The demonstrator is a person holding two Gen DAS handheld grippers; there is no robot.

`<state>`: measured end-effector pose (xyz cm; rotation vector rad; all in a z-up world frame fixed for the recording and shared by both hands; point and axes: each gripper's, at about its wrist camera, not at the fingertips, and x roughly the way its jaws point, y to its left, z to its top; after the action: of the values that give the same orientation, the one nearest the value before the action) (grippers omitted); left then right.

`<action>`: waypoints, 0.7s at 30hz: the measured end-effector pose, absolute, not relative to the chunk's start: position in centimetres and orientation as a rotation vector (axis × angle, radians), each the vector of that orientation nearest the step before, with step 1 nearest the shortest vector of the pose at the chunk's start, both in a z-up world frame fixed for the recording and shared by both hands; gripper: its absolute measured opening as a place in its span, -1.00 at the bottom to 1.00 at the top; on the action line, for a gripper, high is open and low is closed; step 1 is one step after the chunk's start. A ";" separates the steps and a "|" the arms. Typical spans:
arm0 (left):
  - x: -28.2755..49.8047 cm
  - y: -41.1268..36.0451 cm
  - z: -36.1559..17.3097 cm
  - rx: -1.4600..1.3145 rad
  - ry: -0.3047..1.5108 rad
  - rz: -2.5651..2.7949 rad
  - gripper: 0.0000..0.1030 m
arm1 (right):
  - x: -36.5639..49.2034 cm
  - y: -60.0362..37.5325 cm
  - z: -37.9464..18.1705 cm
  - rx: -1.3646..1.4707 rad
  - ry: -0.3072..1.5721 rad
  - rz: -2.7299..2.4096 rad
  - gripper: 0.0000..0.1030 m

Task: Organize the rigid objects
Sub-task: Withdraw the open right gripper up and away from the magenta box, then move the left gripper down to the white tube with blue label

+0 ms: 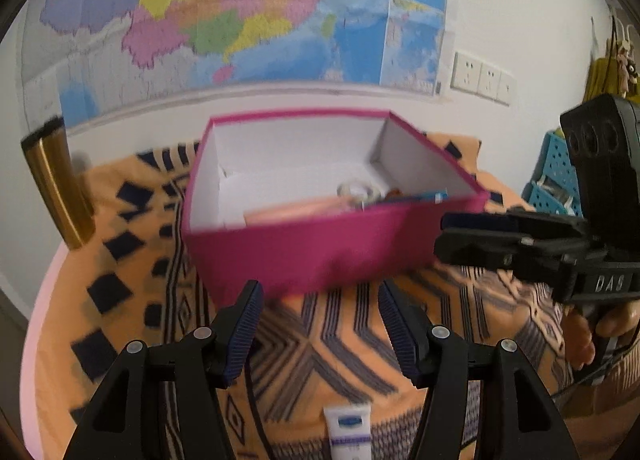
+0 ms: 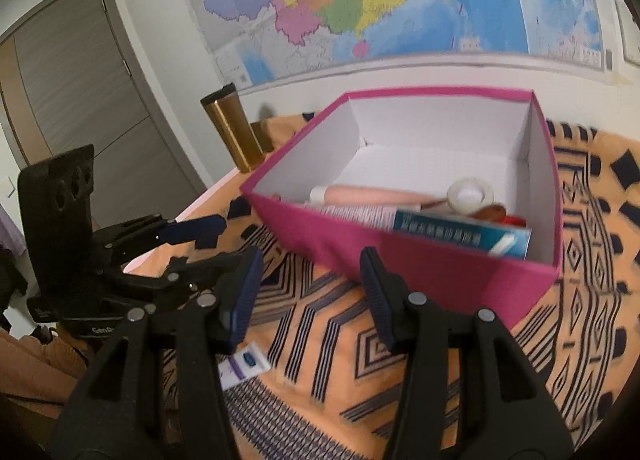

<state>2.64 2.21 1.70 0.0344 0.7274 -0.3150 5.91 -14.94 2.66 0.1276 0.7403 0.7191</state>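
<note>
A magenta box (image 1: 312, 256) (image 2: 440, 272) with a white inside stands open on the patterned orange cloth. In it lie a roll of clear tape (image 2: 470, 195), a pale pink tube (image 2: 368, 195) and a blue carton (image 2: 460, 232). A small white tube (image 1: 348, 428) (image 2: 244, 366) lies on the cloth in front of the box. My left gripper (image 1: 320, 292) hovers open above that tube, with nothing between its fingers. My right gripper (image 2: 311, 260) is also open and holds nothing, just short of the box's near wall. Each gripper shows in the other's view, left gripper (image 2: 224, 242) and right gripper (image 1: 442, 236).
A gold tumbler (image 1: 56, 187) (image 2: 234, 131) stands at the back left by the wall. Blue perforated baskets (image 1: 554, 175) sit at the right. A map and wall sockets (image 1: 480, 77) are behind the table; a grey door (image 2: 80, 79) is at the left.
</note>
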 end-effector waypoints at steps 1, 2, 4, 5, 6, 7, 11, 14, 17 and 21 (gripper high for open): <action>2.2 2.3 1.0 0.031 0.748 -0.318 0.18 | 5.7 -15.0 2.3 0.133 0.750 0.722 0.02; 1.9 2.3 0.5 0.033 0.763 -0.321 0.18 | 5.5 -15.0 1.9 0.140 0.764 0.726 0.02; 0.9 2.4 -0.7 0.048 0.798 -0.321 0.18 | 5.2 -14.8 1.2 0.141 0.785 0.737 0.02; 0.5 2.4 -1.1 0.060 0.812 -0.322 0.18 | 4.9 -14.7 0.7 0.138 0.801 0.744 0.02; 0.1 2.4 -1.6 0.073 0.826 -0.324 0.18 | 4.6 -14.6 0.4 0.135 0.811 0.749 0.02; -0.3 2.5 -1.9 0.081 0.842 -0.326 0.18 | 4.5 -14.4 0.0 0.132 0.823 0.756 0.02; -1.7 3.1 -3.0 0.086 0.906 -0.355 0.18 | 4.1 -13.9 -1.6 0.135 0.871 0.784 0.02; -2.6 3.0 -3.9 0.103 0.949 -0.373 0.18 | 3.9 -13.3 -2.8 0.134 0.909 0.804 0.02; -3.6 2.5 -4.6 0.144 0.984 -0.400 0.18 | 3.9 -12.9 -3.8 0.141 0.938 0.819 0.02; -4.0 1.7 -5.6 0.188 1.016 -0.417 -0.07 | 4.0 -12.7 -4.4 0.154 0.958 0.825 0.02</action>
<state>-3.99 1.73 -5.57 0.1878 1.0157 -0.4169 3.97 -12.67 -4.41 0.1540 0.9575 0.8250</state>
